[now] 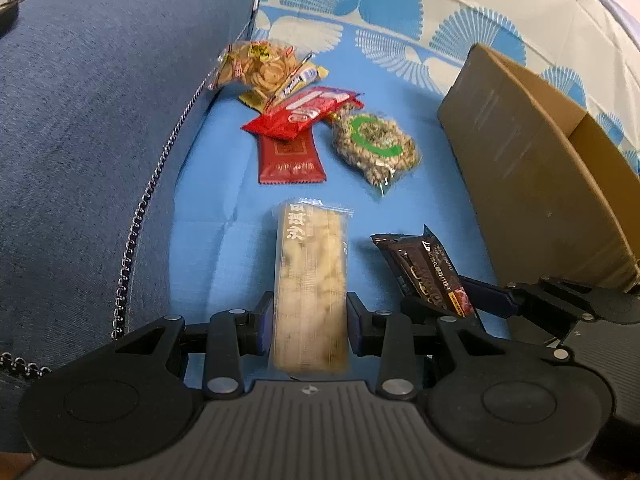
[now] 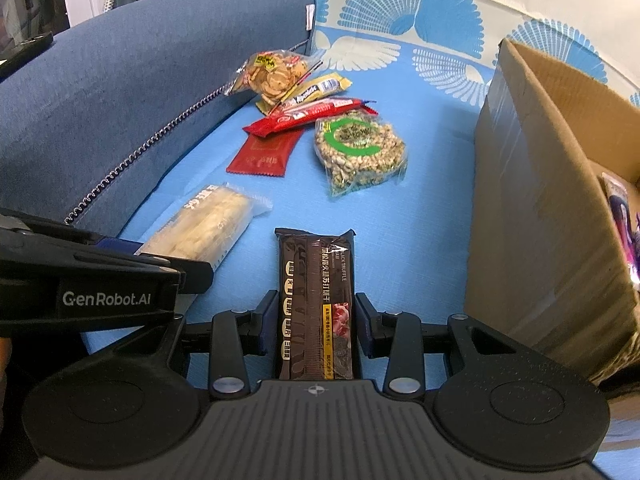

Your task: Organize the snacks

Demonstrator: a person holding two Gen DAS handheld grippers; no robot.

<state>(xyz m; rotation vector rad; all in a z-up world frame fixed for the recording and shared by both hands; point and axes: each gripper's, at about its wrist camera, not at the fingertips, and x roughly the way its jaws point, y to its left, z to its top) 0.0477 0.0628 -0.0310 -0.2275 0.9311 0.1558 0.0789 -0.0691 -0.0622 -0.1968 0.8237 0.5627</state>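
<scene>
Crinkly clear-wrapped pastry bar (image 1: 310, 280) in left tool (image 1: 310, 320) (pads pressing), corrugated box (image 1: 532, 168) beside

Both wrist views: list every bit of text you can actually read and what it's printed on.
"GenRobot.AI": side of the left gripper.
"BLACK TRUFFLE": dark brown packet between the right gripper's fingers.
"沙琪玛": pale cake packet between the left gripper's fingers, last character partly cut.
"Alpenliebe": yellow candy wrapper, blurred, likely.
Red packets, biscuit bag: print unreadable.
</scene>
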